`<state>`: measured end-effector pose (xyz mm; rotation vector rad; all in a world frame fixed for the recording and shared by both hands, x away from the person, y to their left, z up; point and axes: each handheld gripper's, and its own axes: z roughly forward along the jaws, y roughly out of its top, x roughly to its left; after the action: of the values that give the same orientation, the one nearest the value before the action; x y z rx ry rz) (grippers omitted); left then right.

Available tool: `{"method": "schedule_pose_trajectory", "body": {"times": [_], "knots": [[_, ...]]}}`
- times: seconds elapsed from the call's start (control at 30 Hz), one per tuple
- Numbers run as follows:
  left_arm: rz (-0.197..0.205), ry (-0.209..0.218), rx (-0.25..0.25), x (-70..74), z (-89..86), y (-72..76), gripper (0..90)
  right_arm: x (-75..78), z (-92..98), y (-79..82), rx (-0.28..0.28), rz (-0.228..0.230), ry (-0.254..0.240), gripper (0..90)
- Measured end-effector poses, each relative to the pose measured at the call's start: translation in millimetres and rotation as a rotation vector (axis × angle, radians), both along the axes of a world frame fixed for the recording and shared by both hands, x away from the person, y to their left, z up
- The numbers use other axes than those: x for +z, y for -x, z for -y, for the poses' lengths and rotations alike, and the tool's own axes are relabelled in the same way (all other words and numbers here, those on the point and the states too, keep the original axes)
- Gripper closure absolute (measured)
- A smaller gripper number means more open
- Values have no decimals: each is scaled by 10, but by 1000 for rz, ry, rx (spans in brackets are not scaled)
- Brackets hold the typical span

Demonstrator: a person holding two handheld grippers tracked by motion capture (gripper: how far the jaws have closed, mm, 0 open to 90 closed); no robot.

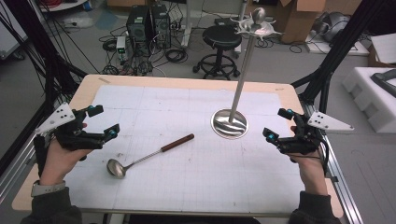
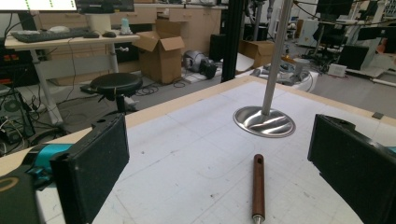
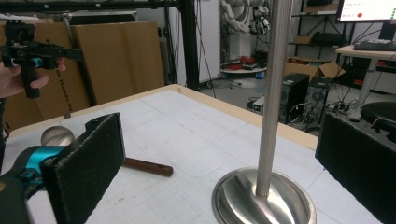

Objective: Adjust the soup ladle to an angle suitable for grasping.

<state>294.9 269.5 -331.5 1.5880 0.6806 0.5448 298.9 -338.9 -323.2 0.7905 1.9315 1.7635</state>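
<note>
Ladle [image 1: 148,155] lies flat on the gridded mat [image 1: 187,186], front-left part of the table [image 1: 187,81], nothing touching it. Long axis runs diagonal: steel bowl [image 1: 116,168] toward the person's left, near edge; dark wooden handle [image 1: 178,142] pointing up and right, toward the stand's round base [image 1: 229,123].

Left gripper [image 1: 103,122] hovers just left of the ladle, jaws spread wide w/ nothing between them. In the left gripper view the handle [image 2: 258,185] sits between the two black jaws, a bit ahead and low, its end pointing roughly at the stand base [image 2: 265,121].

Right gripper [image 1: 278,124] is over on the far right, also spread and empty, the stand pole [image 3: 270,93] right in front of it; ladle handle tip [image 3: 148,167] and bowl [image 3: 57,136] lie beyond, well apart from it.

So left hand is clearly nearer, esp. to the bowl end. Likely pick: left gripper drops onto the shaft or handle, jaws set across the diagonal. Hooked top of the stand [image 1: 258,25] probably is where it hangs, so the right side would be the receiving end.
</note>
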Motion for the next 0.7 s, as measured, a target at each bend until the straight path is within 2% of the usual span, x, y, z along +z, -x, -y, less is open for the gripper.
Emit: {"method": "schedule_pose_trajectory", "body": {"times": [0.17, 0.27, 0.4, 0.47, 0.57, 0.6, 0.63, 0.7], "knots": [[7, -3, -24, 1, 48, 5, 59, -22, -7, -16, 14, -10, 9, 3], [14, 0, -24, 3, 66, 0, 59, -23, -9, -17, 20, -15, 8, 3], [3, 13, -22, -25, 81, -16, 61, -38, 1, -31, 21, -24, 5, 3], [-13, -5, -55, -59, 109, -10, 70, -40, -4, -41, 40, -18, 7, 3], [-3, -31, -74, -79, 143, -11, 74, -41, -30, -48, 56, -10, 15, 3], [-3, -31, -74, -79, 143, -11, 108, -41, -30, -48, 56, -10, 15, 3], [13, -44, -73, -76, 159, -5, 189, -45, -38, -56, 59, -8, 18, 3], [11, -33, -77, -70, 174, 6, 355, -54, -38, -62, 62, -17, 21, 3]]}}
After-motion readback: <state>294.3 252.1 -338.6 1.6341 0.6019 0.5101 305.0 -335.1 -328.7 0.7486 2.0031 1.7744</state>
